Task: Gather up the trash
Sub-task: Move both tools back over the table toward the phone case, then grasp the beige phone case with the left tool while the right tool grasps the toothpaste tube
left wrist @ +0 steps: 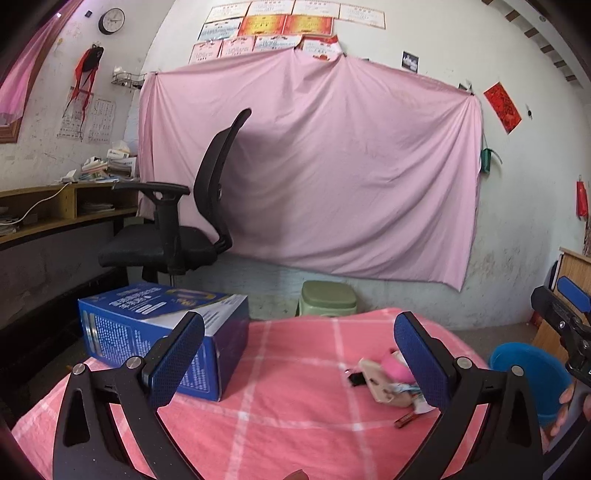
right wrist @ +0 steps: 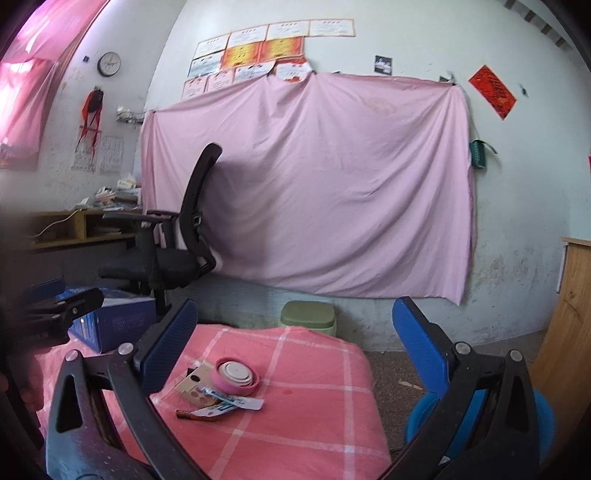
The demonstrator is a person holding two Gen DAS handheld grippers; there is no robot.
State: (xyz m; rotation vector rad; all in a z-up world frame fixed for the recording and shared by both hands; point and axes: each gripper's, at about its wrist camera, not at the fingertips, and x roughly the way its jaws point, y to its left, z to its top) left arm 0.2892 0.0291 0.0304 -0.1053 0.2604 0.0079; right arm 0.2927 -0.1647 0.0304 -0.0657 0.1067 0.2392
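Box left of trash, probably apart

Pink sheet pinned on white wall; black office chair; wall clock; wooden desk left.

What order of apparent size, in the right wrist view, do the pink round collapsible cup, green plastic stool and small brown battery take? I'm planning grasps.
1. Green plastic stool, though farther away.
2. Pink round collapsible cup, nearly as wide.
3. Small brown battery, clearly smallest.
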